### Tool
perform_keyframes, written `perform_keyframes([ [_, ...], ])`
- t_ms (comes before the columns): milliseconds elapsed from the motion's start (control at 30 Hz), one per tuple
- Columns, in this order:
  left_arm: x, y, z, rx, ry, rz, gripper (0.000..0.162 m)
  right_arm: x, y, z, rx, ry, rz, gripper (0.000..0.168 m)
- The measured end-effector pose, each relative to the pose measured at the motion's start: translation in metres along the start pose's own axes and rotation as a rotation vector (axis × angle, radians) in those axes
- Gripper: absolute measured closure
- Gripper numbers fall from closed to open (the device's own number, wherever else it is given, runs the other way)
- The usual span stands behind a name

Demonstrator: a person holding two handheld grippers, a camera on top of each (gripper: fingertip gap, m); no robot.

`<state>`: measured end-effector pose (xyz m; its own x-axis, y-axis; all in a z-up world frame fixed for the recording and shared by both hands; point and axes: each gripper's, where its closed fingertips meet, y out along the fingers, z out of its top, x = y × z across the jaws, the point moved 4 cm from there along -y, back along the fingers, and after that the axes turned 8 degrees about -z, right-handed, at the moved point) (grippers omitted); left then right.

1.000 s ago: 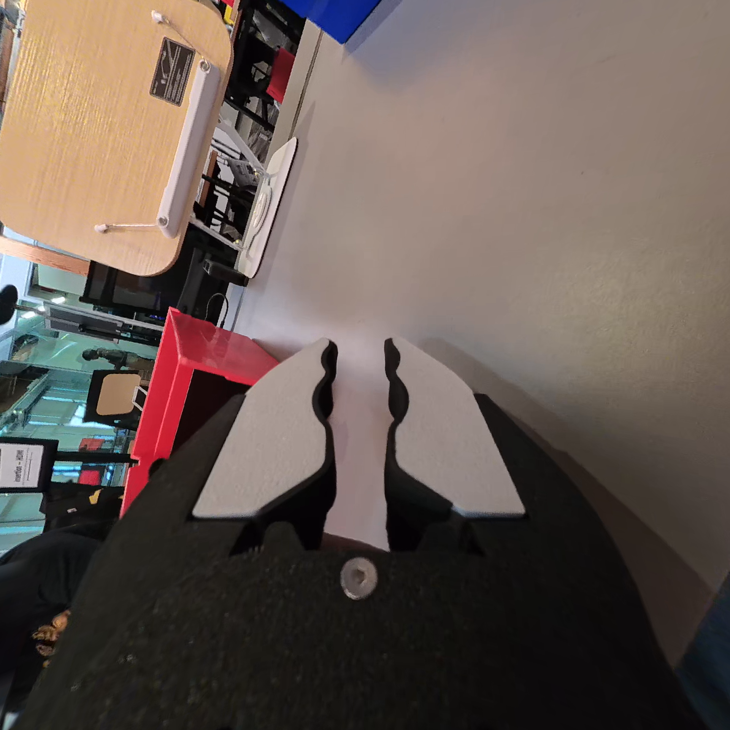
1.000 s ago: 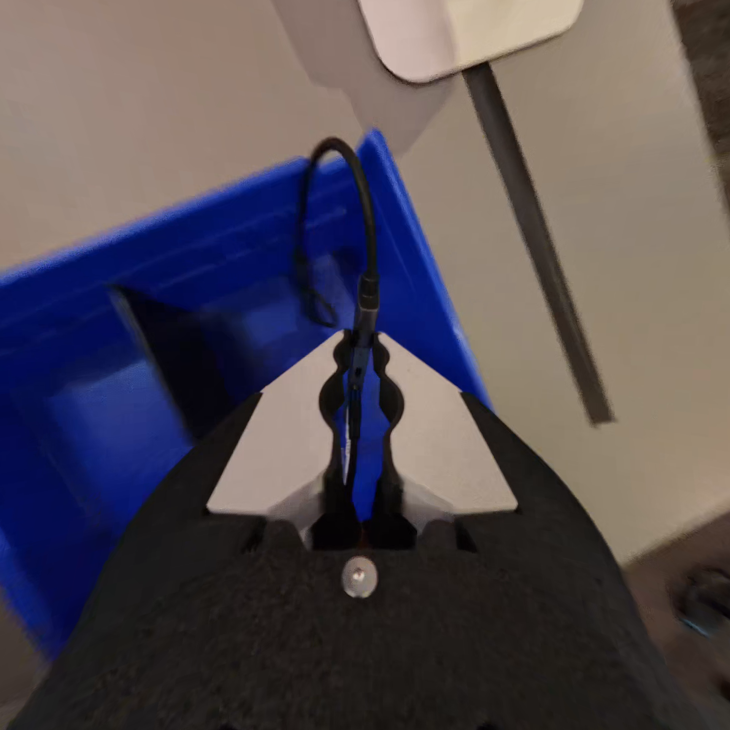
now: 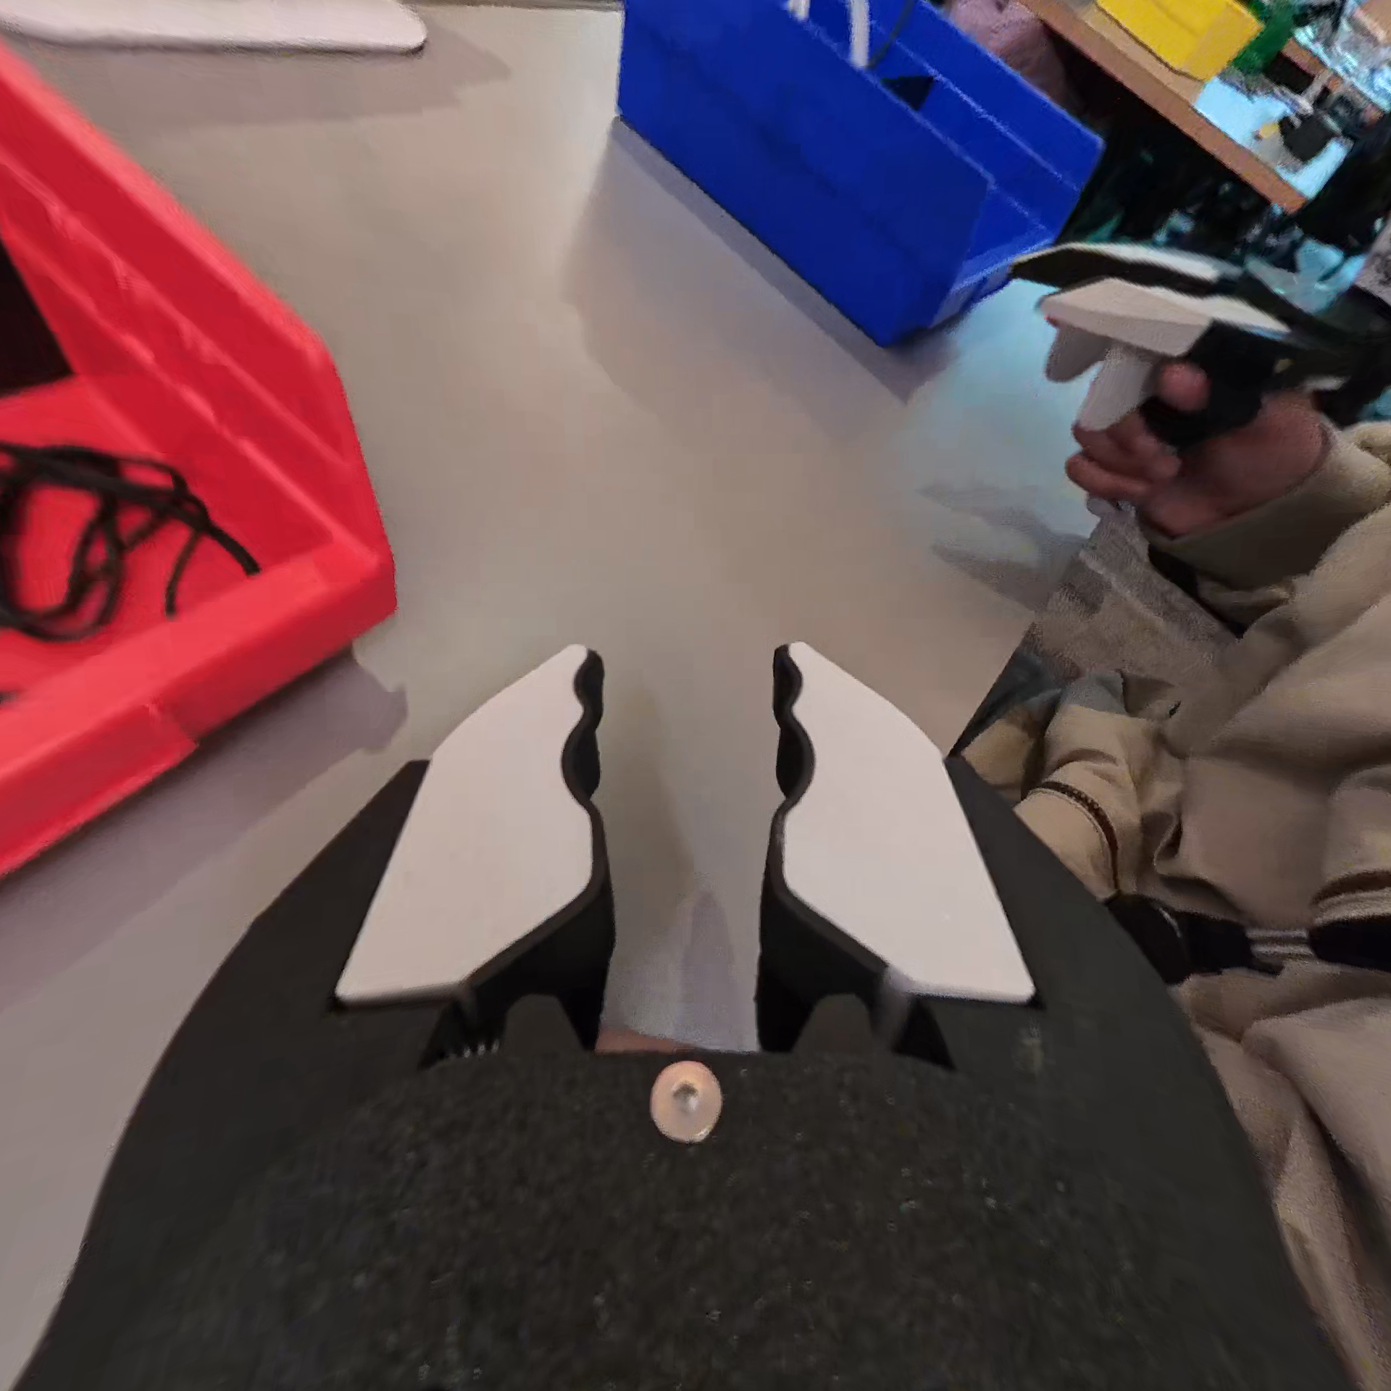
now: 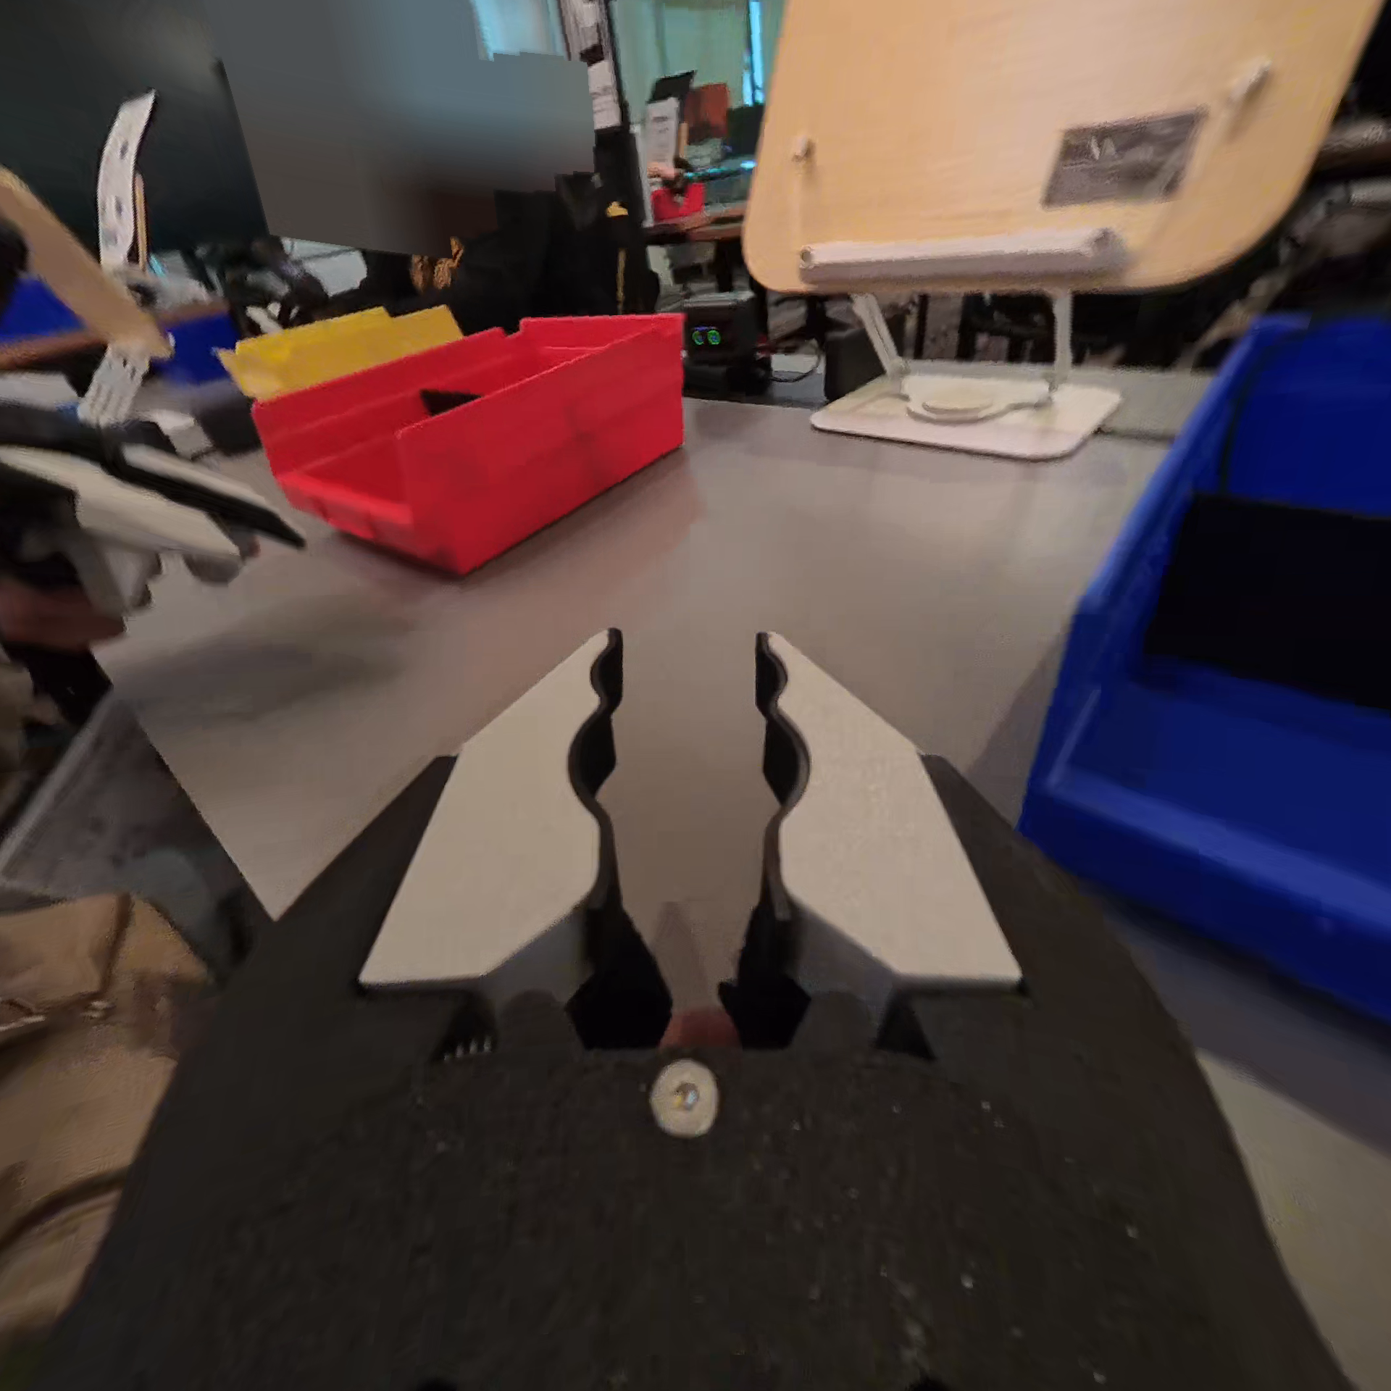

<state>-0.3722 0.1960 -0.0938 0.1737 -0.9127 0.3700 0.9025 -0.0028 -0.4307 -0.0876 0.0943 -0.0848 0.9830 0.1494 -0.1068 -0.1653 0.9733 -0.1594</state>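
Left gripper jaws apart, empty, over bare grey tabletop; right gripper likewise parted, empty. Two bins: red bin near left edge (black cord inside), blue bin right. One wooden tilted stand at far edge; its label blurred.
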Motion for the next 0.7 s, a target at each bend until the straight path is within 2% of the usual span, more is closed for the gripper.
perform_keyframes([
  [100,0.004,-0.020,0.036,-0.016,0.155,-0.071,0.120,-0.011,0.011,-0.002,0.020,-0.063,0.062,0.134],
  [200,-0.005,-0.048,0.076,-0.080,0.411,-0.163,0.117,-0.021,0.016,-0.009,-0.010,-0.045,0.137,0.131],
  [267,-0.043,-0.056,0.108,-0.132,0.558,-0.064,0.131,-0.023,0.015,-0.010,-0.009,-0.041,0.152,0.130],
  [367,-0.121,-0.051,0.146,-0.319,0.634,0.092,0.128,-0.018,0.012,-0.006,0.014,-0.016,0.148,0.130],
  [433,-0.177,-0.037,0.162,-0.443,0.659,0.207,0.120,-0.012,0.010,-0.003,0.020,0.022,0.139,0.130],
  [500,-0.222,-0.018,0.164,-0.575,0.689,0.263,0.111,-0.005,0.008,-0.001,0.035,0.060,0.129,0.131],
  [567,-0.257,0.001,0.153,-0.715,0.736,0.265,0.111,0.000,0.007,-0.001,0.032,0.082,0.118,0.130],
  [700,-0.292,0.033,0.129,-0.862,0.707,0.154,0.109,0.005,0.007,0.000,0.048,0.091,0.094,0.127],
])
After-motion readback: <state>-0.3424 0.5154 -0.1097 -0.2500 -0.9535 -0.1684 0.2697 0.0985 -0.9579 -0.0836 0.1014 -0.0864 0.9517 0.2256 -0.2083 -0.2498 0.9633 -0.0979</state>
